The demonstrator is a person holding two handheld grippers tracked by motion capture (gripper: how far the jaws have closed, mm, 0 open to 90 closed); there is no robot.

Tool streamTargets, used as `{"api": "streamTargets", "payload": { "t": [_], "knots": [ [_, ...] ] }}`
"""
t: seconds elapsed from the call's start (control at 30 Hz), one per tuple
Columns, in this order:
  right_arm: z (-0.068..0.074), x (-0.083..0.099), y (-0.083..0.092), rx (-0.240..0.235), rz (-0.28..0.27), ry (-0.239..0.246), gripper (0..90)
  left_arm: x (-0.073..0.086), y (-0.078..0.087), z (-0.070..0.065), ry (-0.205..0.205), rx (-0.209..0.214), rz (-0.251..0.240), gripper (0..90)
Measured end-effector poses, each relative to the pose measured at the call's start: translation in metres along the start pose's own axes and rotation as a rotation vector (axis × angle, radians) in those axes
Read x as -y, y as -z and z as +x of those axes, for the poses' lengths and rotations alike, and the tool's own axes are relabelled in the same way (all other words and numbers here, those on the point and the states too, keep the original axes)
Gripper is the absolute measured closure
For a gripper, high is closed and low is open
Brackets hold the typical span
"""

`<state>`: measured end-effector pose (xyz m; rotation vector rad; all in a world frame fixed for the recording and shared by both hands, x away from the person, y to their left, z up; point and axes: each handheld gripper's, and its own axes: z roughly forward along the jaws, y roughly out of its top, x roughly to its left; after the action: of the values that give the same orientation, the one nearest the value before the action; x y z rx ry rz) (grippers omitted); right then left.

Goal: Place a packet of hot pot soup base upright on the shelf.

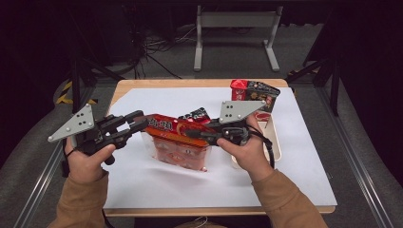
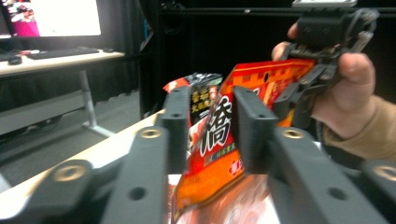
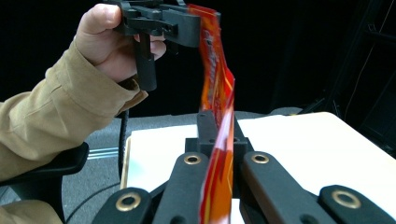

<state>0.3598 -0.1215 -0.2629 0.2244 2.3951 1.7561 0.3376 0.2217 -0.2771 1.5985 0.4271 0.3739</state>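
Above the white tabletop (image 1: pixel 142 185), I hold a red-orange snack bag (image 1: pixel 177 137) stretched between my two grippers, lifted off the surface. My right gripper (image 1: pixel 197 134) has its fingers (image 3: pixel 187 182) pressed together on the bag's right end, the foil edge pinched flat between them. My left gripper (image 1: pixel 138 124) is at the bag's left end; its fingers (image 2: pixel 177 126) stand spread on either side of the printed top flap, with a gap showing on both sides, so they do not press it. Behind the bag lie a small dark packet (image 1: pixel 196 115) and, farther right, a red and black pouch (image 1: pixel 254 95) leaning over a pale tray (image 1: pixel 275 137).
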Motion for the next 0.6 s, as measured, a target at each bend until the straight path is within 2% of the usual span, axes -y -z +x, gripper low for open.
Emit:
{"api": "streamTargets", "payload": {
  "t": [0.23, 0.37, 0.6],
  "knots": [
    [-0.003, -0.005, 0.007, 0.025, 0.028, -0.003, 89.8, 0.004, -0.002, 0.006, 0.014, -0.068, 0.043, 39.1],
    [-0.006, -0.008, 0.012, 0.037, 0.033, -0.01, 89.8, 0.006, -0.002, 0.009, 0.027, -0.073, 0.058, 31.6],
    [-0.012, -0.02, 0.025, 0.059, 0.04, -0.008, 89.8, 0.01, -0.004, 0.015, 0.042, -0.12, 0.083, 21.7]
  ]
}}
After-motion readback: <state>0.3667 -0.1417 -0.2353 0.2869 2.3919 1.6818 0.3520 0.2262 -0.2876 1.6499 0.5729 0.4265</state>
